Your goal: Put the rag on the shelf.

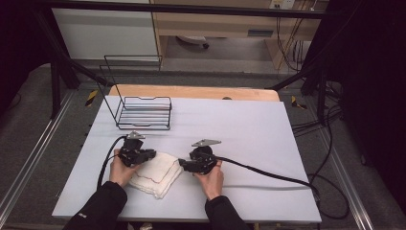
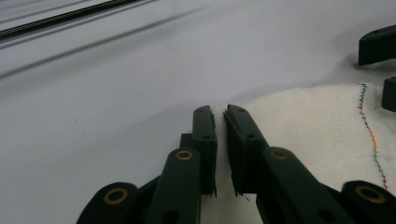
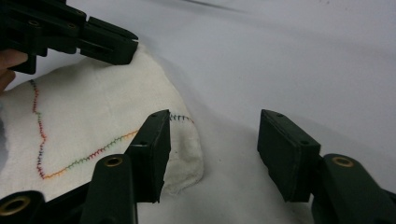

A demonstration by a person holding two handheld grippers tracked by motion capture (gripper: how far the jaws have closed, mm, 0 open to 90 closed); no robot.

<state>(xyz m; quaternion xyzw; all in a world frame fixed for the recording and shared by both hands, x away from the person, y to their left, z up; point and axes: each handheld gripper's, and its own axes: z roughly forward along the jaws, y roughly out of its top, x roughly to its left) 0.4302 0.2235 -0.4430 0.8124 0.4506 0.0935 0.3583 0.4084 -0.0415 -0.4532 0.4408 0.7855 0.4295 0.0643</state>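
White folded cloth (image 1: pixel 157 173), long axis diagonal

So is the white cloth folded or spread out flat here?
Folded. The white cloth lies as a compact pad with stacked layers showing along its near edge, and its stitched corner sits thick above the table.

Grey carpet floor (image 1: pixel 33 143) — white tabletop (image 1: pixel 239 124), black frame bars (image 1: pixel 191 8), wooden cabinet (image 1: pixel 215 21) behind.
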